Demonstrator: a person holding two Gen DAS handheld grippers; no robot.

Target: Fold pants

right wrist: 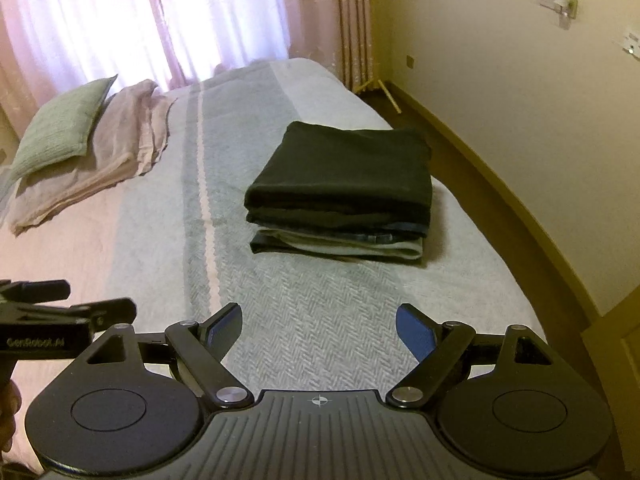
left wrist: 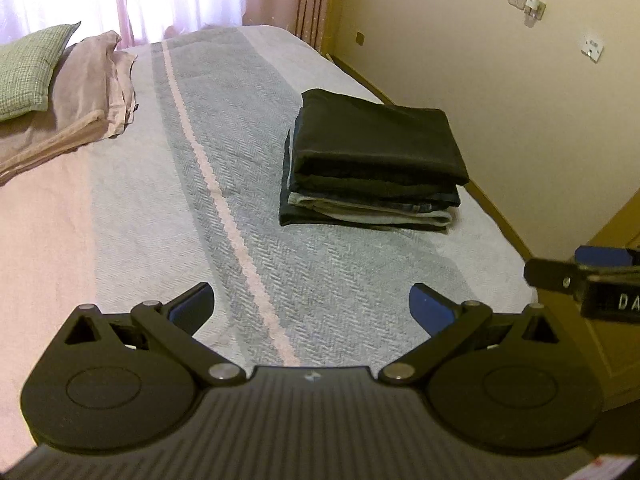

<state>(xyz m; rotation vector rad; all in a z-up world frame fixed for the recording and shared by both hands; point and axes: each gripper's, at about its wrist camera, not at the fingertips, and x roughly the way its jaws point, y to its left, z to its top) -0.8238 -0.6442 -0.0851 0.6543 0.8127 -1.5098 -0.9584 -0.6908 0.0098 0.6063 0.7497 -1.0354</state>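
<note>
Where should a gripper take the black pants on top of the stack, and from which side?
Judging by pose: grip the top black pants at the near folded edge, coming in low from the grippers' side. That edge faces both the left gripper and the right gripper, both open and empty, and it sits thick and rounded above the stack, so one finger could slip beneath it without catching the lower garments.

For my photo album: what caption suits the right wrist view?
Open right gripper hovers over the bed, facing a stack of folded pants.

Black folded pants [left wrist: 376, 140] top a denim-blue stack [left wrist: 372, 208] — grey herringbone bedspread [left wrist: 320, 280], pink stripe [left wrist: 240, 240], green checked pillow [left wrist: 28, 68].
</note>
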